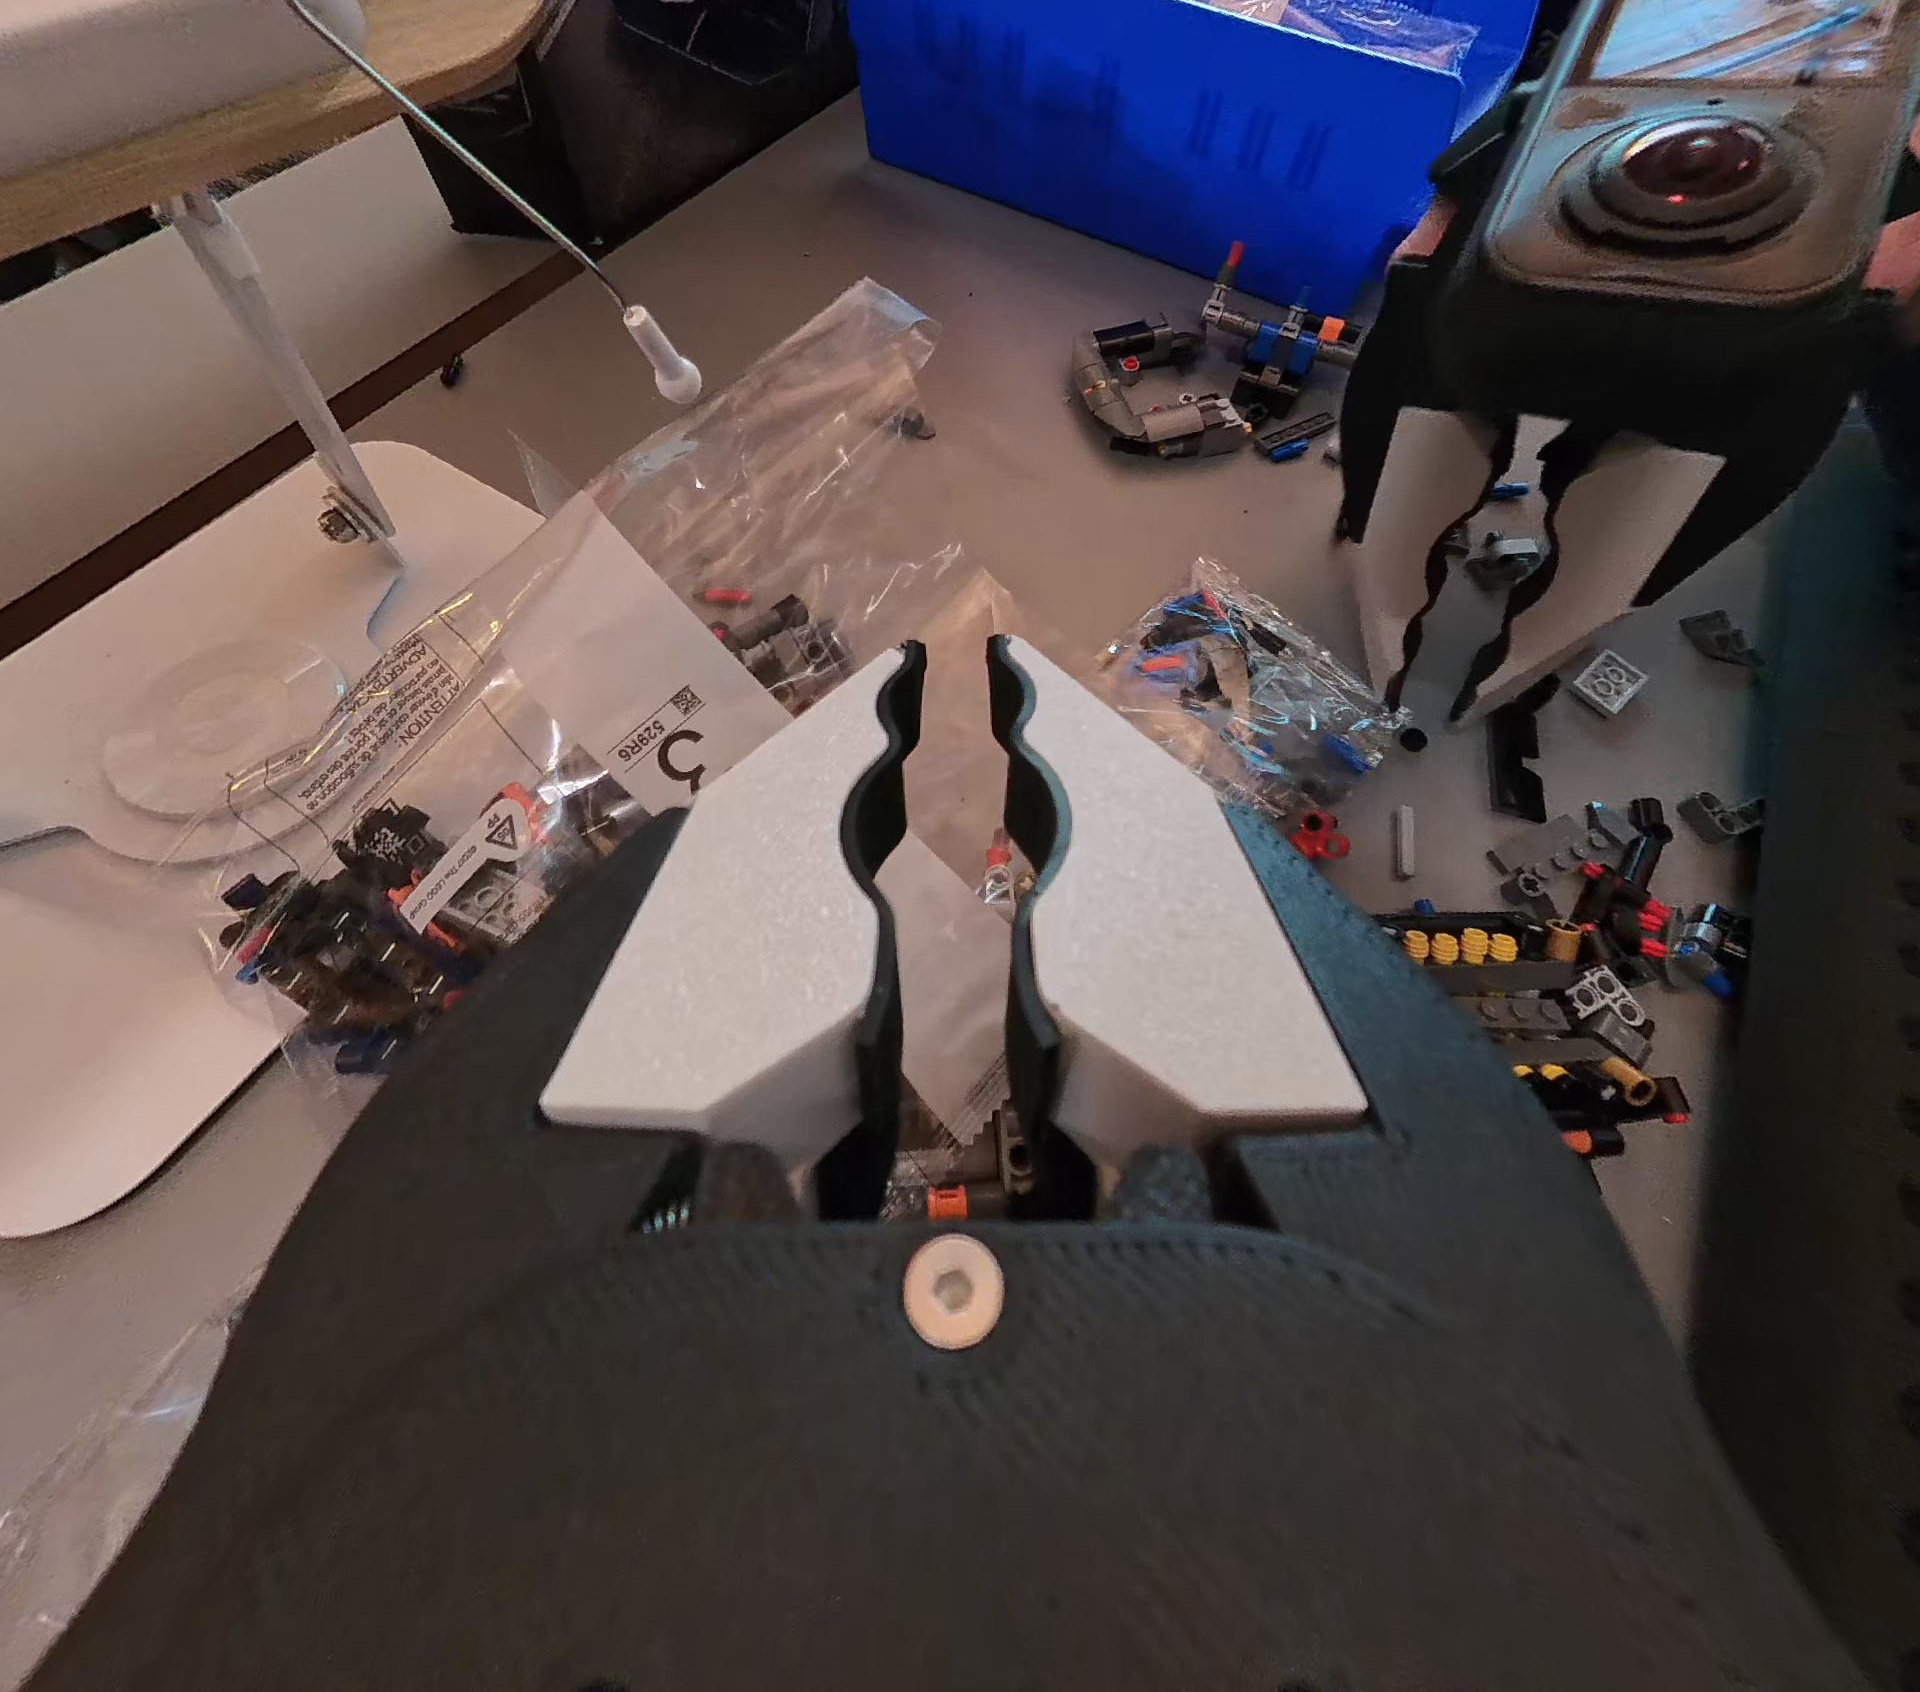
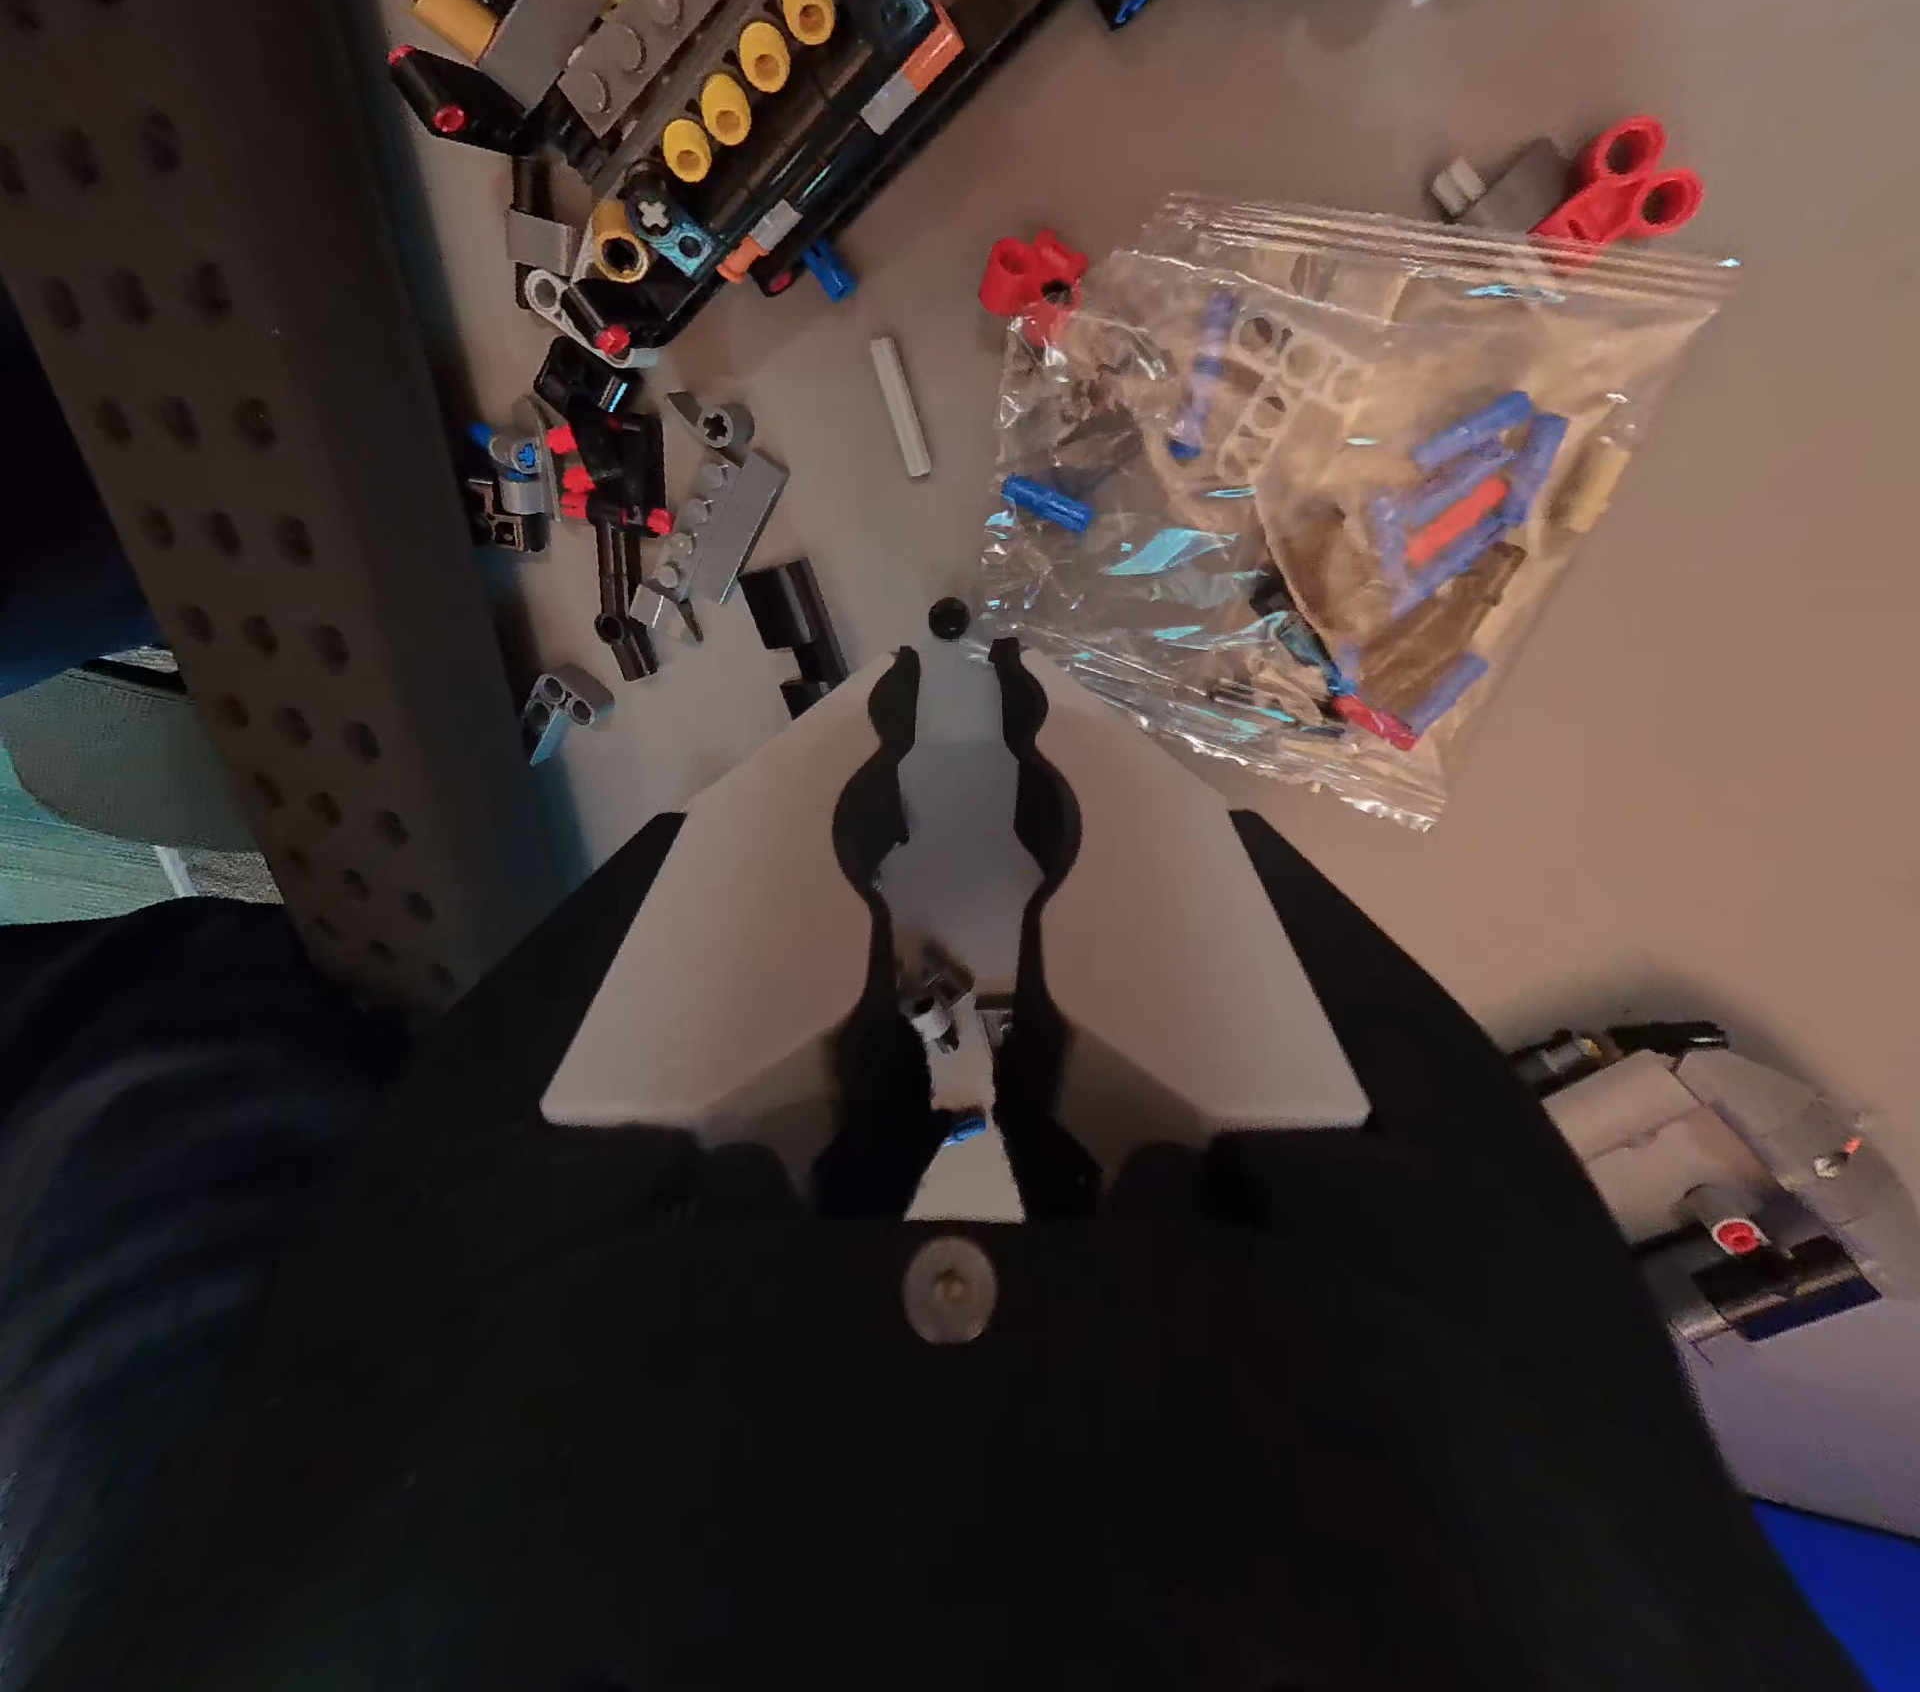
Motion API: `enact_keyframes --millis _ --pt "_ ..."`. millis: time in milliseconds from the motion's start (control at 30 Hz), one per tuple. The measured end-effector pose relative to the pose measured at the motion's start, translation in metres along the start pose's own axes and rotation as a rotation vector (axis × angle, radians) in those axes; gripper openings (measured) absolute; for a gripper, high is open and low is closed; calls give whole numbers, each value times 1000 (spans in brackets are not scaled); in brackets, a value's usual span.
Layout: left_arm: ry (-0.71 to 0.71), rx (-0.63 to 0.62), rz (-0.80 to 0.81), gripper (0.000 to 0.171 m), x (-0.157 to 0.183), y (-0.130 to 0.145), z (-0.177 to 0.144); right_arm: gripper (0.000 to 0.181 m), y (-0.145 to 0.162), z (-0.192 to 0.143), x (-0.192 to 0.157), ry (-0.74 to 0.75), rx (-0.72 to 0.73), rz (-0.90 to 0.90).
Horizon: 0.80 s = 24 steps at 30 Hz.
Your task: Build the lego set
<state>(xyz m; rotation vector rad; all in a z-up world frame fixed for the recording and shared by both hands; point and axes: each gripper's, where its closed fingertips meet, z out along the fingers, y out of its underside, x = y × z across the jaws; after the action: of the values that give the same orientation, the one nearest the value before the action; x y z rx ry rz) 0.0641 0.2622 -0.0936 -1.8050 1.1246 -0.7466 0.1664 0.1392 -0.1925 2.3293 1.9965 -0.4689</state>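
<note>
Left claw (image 1: pixel 954 655): narrow gap between the wavy black pads, nothing gripped. It hangs above a large clear parts bag (image 1: pixel 582 707) lying partly on the grey tabletop (image 1: pixel 1039 437), partly on a white stand base (image 1: pixel 125 915).

Right claw (image 2: pixel 954 655): also narrow, tips apart, empty. It points down at the tabletop just beside a small black round piece (image 2: pixel 948 616). The left wrist view shows this claw near the right edge, tips low over loose grey pieces.

Lego set, scattered across the tabletop:
- Small clear bag (image 2: pixel 1340 499) with blue, red and tan pins, just right of the right claw's tips.
- Long black assembly with yellow connectors (image 2: pixel 727 73) near the tabletop's perforated edge rail (image 2: pixel 208 395).
- Loose near it: a red connector (image 2: pixel 1029 271), a light grey axle (image 2: pixel 902 406), a grey studded plate (image 2: pixel 727 520).
- Grey-and-blue sub-assembly (image 1: pixel 1216 385) in front of a blue bin (image 1: pixel 1174 53), well apart from both claws.

Bin holds more plastic bags.
</note>
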Motion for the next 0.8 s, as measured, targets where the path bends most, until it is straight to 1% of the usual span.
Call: enact_keyframes --millis 233,400,500,567,800 --pt "-1 -4 2 10 0 1 1 15 -2 3 -6 -18 -4 -39" --pt "-2 -1 1 10 -1 0 0 11 -6 5 1 10 -2 -38" --pt "-2 -2 3 10 0 0 0 23 -8 0 9 71 15 -36" --pt "-3 -2 5 10 0 0 0 25 -8 -3 10 83 24 -37" --pt "-5 -4 7 10 0 0 0 22 -12 3 -4 36 21 -105"
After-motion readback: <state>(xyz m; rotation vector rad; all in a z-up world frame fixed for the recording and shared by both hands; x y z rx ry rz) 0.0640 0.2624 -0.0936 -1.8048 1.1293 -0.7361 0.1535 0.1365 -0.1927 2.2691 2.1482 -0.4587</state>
